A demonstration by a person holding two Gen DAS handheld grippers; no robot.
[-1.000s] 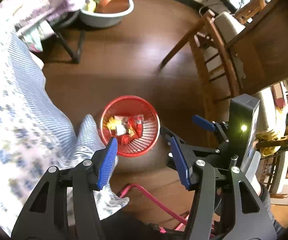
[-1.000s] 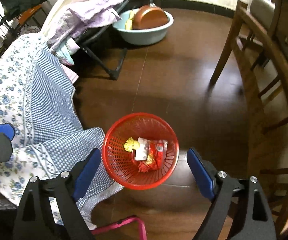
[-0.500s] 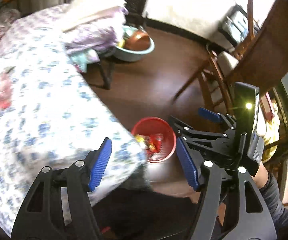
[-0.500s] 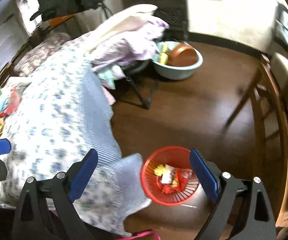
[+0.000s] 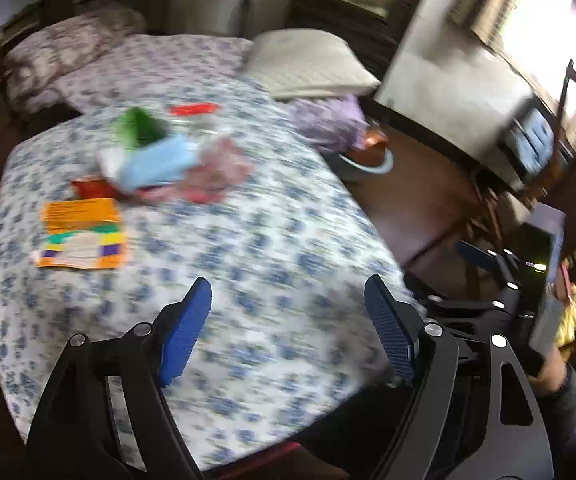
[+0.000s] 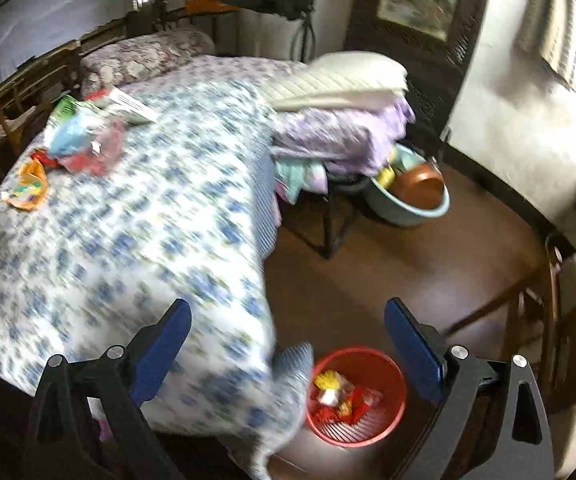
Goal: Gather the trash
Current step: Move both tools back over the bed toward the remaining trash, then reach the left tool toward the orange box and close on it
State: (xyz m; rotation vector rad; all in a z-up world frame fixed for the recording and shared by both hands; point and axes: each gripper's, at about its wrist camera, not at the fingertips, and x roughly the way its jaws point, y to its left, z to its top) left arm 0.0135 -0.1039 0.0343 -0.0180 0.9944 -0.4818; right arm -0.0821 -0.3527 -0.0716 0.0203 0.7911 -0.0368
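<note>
The left tool (image 5: 288,328) has its two blue pads spread wide with nothing between them; its jaws have just been opening further. It hangs over the near edge of the bed (image 5: 271,240), touching nothing. The right tool (image 6: 288,344) is spread about as wide as it goes, also empty, its jaws likewise just widened; through its gap show the bed's corner and the brown floor (image 6: 428,264).

The trash still to gather lies on the bed, toward ten o'clock in the left wrist view: one orange packet (image 5: 81,234) nearest, and beyond it a blurred heap with one light blue wrapper (image 5: 155,164), one green wrapper (image 5: 137,128), one pinkish red bag (image 5: 217,168), one small red packet (image 5: 93,186) and one red-topped piece (image 5: 193,109) farthest off. Blur keeps the count within the heap uncertain.

One red basket (image 6: 356,396) stands on the floor at five o'clock in the right wrist view, just beside the bed's hanging corner, with yellow, white and red wrappers inside; their number cannot be told. One pale blue basin (image 6: 408,204) sits at two o'clock, holding one brown bowl (image 6: 420,186).
</note>
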